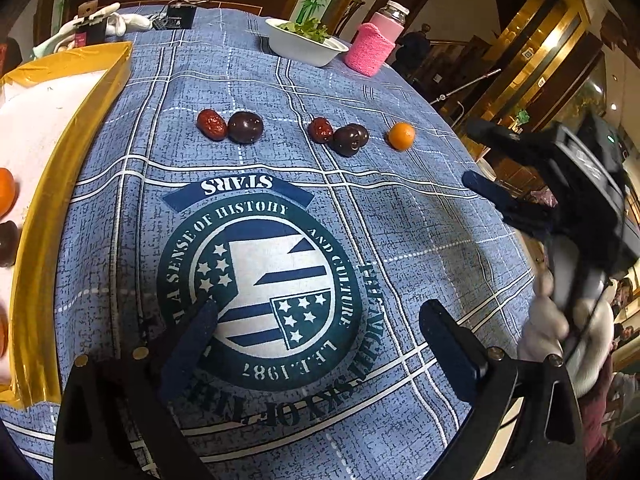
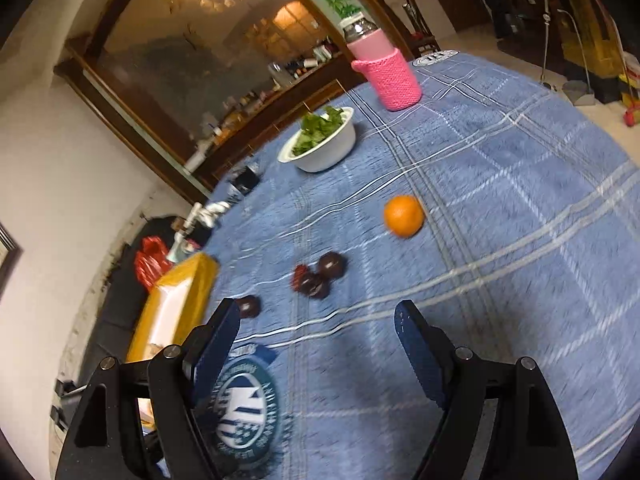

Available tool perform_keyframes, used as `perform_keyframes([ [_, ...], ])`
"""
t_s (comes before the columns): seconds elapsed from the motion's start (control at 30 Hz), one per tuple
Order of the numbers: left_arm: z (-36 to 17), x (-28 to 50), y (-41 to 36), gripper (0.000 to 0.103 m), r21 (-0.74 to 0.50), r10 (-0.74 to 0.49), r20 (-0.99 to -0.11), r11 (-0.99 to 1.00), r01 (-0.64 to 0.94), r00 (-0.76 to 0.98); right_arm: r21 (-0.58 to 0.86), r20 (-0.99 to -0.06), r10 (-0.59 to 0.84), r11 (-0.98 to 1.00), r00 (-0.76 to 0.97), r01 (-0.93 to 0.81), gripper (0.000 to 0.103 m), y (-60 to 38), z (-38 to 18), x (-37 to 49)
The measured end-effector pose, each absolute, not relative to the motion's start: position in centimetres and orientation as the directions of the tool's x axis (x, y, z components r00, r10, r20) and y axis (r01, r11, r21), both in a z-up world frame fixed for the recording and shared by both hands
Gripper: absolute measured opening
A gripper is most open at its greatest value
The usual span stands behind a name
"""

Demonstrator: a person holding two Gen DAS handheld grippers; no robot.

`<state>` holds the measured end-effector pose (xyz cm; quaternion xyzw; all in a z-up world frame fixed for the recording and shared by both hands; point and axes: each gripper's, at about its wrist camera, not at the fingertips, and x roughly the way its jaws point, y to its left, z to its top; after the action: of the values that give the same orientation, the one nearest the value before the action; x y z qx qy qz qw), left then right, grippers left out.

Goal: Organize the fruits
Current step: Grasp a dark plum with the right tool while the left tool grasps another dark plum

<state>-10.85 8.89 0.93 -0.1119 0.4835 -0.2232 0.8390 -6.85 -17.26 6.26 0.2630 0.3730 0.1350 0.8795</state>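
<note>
Overhead, perhaps chandeliers; blue plaid tablecloth [image 1: 420, 216] covers the table.

The blue checked cloth [image 1: 400, 216] on the surface bears a round emblem [image 1: 260, 300] reading "STARS", "A SENSE OF HISTORY AND CULTURE" and "L.F.E.1987"; other lettering is partly hidden.

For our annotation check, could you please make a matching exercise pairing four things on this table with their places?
Things:
1. round orange fruit
2. white bowl of green leaves
3. gold-rimmed white tray
4. bottle in pink knitted sleeve

Places:
A. at the table's left edge
B. right end of the fruit row
C. directly right of the bowl
D. behind the fruit row, left of the bottle

Pairs: 1-B, 2-D, 3-A, 4-C
</note>
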Motion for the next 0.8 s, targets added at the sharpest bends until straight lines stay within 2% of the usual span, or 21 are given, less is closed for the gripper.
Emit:
perform_keyframes([
  [0.03,1.1,-10.9,9.1,0.096,-0.412,-0.486,-0.761,0.874,0.259,0.430,0.543,-0.603,0.429,0.838,0.673,-0.048,0.084,-17.1,6.2,-6.1],
  [0.13,2.1,-10.8,10.1,0.065,-0.433,-0.504,-0.740,0.864,0.258,0.446,0.497,-0.638,0.434,0.863,0.637,-0.090,0.084,-15.7,5.7,-4.4],
  [0.17,2.4,-10.7,10.4,0.059,-0.428,-0.498,-0.736,0.867,0.255,0.458,0.473,-0.654,0.433,0.874,0.620,-0.112,0.083,-14.8,5.4,-3.7],
  [0.37,4.8,-9.2,12.4,0.058,-0.342,-0.409,-0.733,0.912,0.226,0.544,0.313,-0.763,0.357,0.934,0.540,-0.174,0.056,-9.8,2.8,-0.3],
  [0.47,5.3,-8.2,12.5,0.058,-0.296,-0.365,-0.742,0.931,0.213,0.563,0.296,-0.774,0.340,0.940,0.535,-0.169,0.049,-9.2,2.0,0.7],
  [0.57,5.7,-6.9,11.9,0.058,-0.241,-0.328,-0.747,0.944,0.224,0.578,0.334,-0.748,0.368,0.928,0.552,-0.167,0.032,-9.8,1.8,1.2],
  [0.8,5.3,-3.9,8.8,0.057,-0.131,-0.290,-0.761,0.945,0.300,0.580,0.390,-0.701,0.409,0.906,0.584,-0.166,0.030,-10.6,2.4,0.7],
])
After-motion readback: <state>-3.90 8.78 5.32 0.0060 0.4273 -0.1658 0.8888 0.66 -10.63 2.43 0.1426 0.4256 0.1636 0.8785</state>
